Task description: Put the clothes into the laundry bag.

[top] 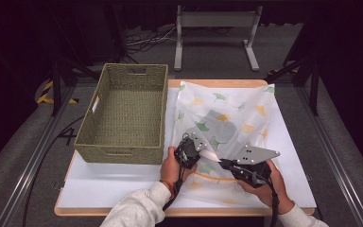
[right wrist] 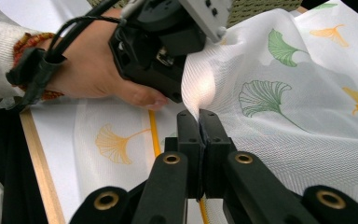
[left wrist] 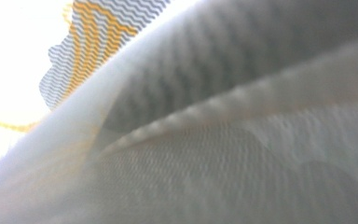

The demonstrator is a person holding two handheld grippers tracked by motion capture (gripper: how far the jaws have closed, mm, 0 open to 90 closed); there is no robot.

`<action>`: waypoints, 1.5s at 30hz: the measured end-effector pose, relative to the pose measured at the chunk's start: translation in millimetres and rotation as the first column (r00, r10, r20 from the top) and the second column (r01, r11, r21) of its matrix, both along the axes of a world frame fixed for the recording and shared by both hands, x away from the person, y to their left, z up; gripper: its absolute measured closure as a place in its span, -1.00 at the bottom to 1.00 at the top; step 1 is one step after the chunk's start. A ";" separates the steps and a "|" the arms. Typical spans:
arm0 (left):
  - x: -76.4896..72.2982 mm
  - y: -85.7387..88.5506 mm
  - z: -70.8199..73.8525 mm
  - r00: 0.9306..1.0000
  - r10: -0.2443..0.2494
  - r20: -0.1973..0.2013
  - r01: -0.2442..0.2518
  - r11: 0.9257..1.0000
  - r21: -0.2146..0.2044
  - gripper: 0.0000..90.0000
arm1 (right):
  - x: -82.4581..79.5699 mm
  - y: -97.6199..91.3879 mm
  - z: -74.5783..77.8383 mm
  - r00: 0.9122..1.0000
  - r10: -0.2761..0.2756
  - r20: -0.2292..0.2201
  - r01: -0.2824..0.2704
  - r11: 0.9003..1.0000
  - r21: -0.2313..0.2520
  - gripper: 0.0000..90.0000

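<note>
Over on the left sits the woven basket (top: 123, 113). Beside it, on the white table (top: 99, 182), the ginkgo-print mesh bag (top: 227, 118) lies spread out. The left gripper (top: 196, 152) is clamped tight on its near edge, and the right gripper (right wrist: 199, 122) pinches that same edge, jaws closed together.

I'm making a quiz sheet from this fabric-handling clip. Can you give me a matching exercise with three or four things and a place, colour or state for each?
Things:
1. woven basket
2. mesh cloth
3. right gripper
4. left gripper

Descriptions:
A. white with green and orange leaf prints
B. fingers shut on a fold of the cloth
C. olive green, at the table's left
D. held close beside the basket's near corner, at the cloth's edge

Pairs: 1-C, 2-A, 3-B, 4-D
</note>
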State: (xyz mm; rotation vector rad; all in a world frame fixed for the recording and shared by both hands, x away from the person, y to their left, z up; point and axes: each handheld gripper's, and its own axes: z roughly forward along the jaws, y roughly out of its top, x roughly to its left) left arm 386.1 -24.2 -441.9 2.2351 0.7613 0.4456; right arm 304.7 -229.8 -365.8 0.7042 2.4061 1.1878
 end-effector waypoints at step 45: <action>-79.7 159.8 20.8 0.989 -0.135 0.061 0.141 0.983 -0.120 0.89 | -0.7 -5.3 7.1 0.998 0.057 -0.039 -0.059 0.998 -0.033 0.96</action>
